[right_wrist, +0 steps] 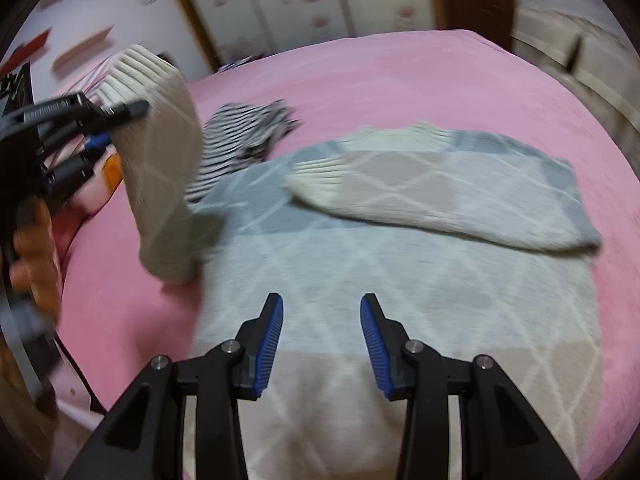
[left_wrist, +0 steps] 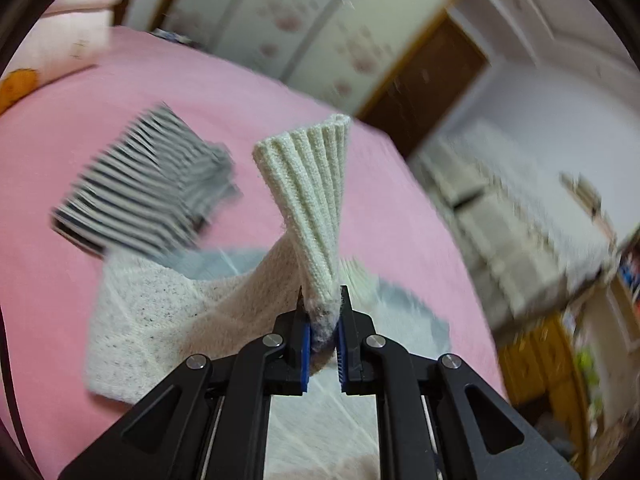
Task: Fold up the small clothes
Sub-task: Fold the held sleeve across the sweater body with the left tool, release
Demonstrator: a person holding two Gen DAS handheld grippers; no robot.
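Fingers [left_wrist: 304,332] of the left gripper [left_wrist: 322,326] pinched the raised sleeve [left_wrist: 308,196] of the sweater [right_wrist: 360,280] on the bed [right_wrist: 400,80], while the right gripper [right_wrist: 322,344] hovered open; folding that sleeve inward likely came next.

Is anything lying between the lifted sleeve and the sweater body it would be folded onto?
Nothing visible blocks it. The left claw holds the sleeve up beside the sweater body. The other sleeve lies folded across the far part; the striped garment lies beyond.
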